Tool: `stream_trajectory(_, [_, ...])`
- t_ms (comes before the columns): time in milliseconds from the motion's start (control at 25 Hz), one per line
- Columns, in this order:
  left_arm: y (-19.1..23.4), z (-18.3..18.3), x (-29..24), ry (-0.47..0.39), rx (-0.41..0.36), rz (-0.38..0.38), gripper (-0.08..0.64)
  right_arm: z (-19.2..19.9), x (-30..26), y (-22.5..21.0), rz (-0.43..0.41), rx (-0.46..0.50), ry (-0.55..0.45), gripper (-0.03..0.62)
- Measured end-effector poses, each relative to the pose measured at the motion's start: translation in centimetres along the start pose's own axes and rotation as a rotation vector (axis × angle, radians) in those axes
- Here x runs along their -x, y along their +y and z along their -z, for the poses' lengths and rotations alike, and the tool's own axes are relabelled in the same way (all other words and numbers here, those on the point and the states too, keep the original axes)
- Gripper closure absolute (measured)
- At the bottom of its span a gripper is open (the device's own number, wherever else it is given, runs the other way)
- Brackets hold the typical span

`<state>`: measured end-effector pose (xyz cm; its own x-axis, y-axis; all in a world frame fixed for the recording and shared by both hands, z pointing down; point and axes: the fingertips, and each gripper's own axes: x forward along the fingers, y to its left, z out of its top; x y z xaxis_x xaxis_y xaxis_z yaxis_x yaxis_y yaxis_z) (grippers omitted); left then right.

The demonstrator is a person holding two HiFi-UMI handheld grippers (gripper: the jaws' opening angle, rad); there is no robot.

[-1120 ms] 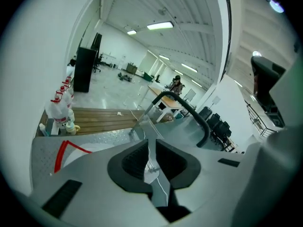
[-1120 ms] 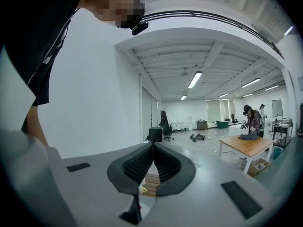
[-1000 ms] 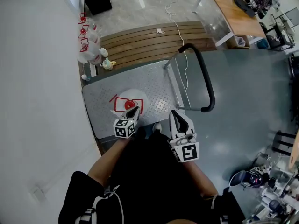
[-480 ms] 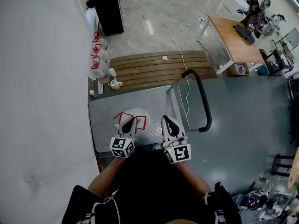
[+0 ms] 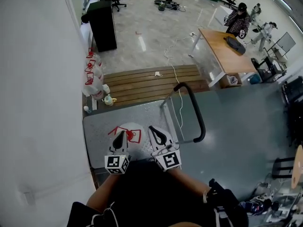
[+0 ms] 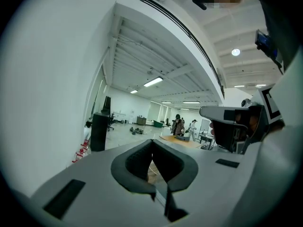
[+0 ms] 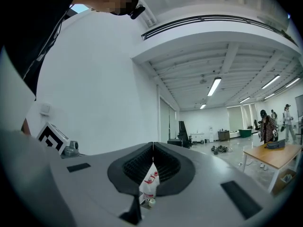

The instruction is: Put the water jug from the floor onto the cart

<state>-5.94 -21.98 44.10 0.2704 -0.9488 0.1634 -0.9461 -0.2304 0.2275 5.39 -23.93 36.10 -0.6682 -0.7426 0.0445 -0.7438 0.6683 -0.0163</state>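
Standing on the cart (image 5: 102, 126), the jug (image 5: 136, 126) is white with a red cap and a red carrying frame. It sits on the grey diamond-plate deck close to the person's edge, just beneath the tips of both grippers. The left gripper (image 5: 120, 134) has its jaws brought together at the tips with nothing between them. The right gripper (image 5: 154, 129) is the same, jaws touching and empty. Neither has hold of the jug.

The cart's black loop handle (image 5: 197, 111) rises on its right side. Beyond the deck lies a platform of brown wooden boards (image 5: 151, 82), and past that is a pale glossy floor. To the right of the cart the floor (image 5: 236, 126) is matte grey.

A white wall (image 5: 38, 89) runs down the left. A row of spare jugs (image 5: 92, 77) lines its foot, with a small yellowish bottle (image 5: 109, 100) at the near end. Farther along the wall is a black cabinet (image 5: 102, 25). A wooden desk (image 5: 220, 46) stands off to the right, and a person (image 5: 236, 20) is at its far end.

Strip lights hang from the beamed ceiling in the two gripper views.

The spare jugs carry red labels, too small to read. The cubes on the grippers show black-and-white square patterns and no letters.
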Motion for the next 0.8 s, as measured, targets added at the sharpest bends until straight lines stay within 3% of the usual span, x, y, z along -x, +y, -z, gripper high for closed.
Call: stream_trajectory(800, [1.0,-0.3,-0.2,-0.011,-0.051,0.051,0.541,0.8,-0.9,0.2,0.084,-0.002,0.007,0.574])
